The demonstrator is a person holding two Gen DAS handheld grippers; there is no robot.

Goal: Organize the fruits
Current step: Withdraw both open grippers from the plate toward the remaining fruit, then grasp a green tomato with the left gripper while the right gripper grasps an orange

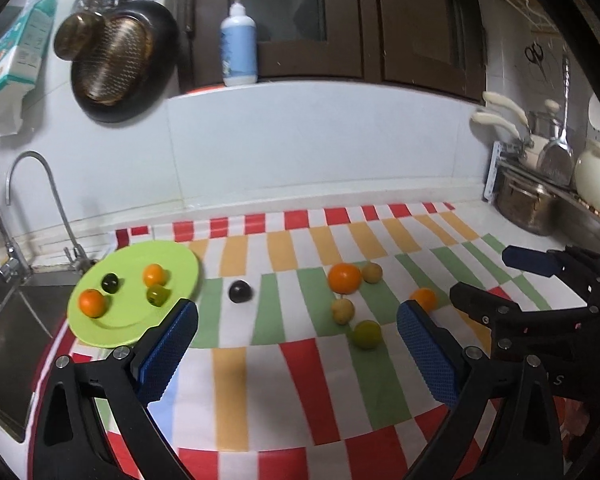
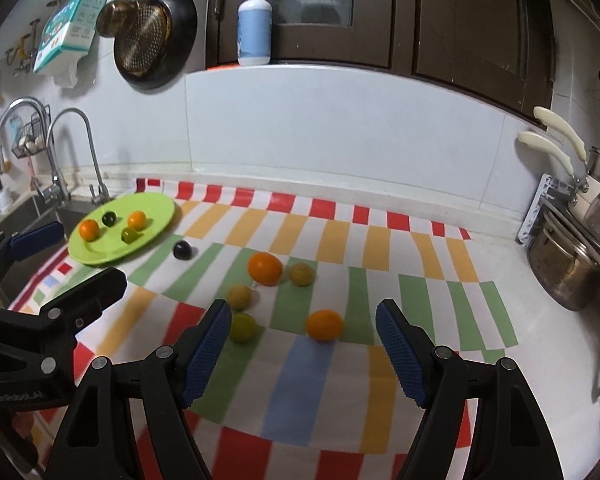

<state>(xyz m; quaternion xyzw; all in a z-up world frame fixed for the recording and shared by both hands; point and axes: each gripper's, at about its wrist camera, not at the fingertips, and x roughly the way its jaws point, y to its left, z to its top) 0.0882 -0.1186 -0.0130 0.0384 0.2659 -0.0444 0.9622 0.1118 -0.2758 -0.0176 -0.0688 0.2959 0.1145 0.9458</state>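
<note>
A green plate [image 1: 180, 258] [image 2: 156, 202] at the left of the striped cloth holds two oranges, a dark fruit and a green fruit. On the cloth lie a dark plum [image 1: 240, 291] [image 2: 182, 249], a big orange [image 1: 344, 278] [image 2: 265, 268], two yellowish fruits [image 1: 343, 311] [image 2: 302, 274], a green fruit [image 1: 366, 334] [image 2: 243, 327] and a small orange [image 1: 424, 298] [image 2: 325, 324]. My left gripper [image 1: 296, 352] is open and empty above the cloth's front. My right gripper [image 2: 304, 354] is open and empty, just short of the small orange.
A sink [image 1: 8, 320] with a tap [image 1: 40, 200] lies left of the plate. Pots and a rack [image 2: 568, 264] stand at the right. A pan [image 1: 116, 60] hangs on the wall; a soap bottle [image 1: 239, 40] stands on the ledge.
</note>
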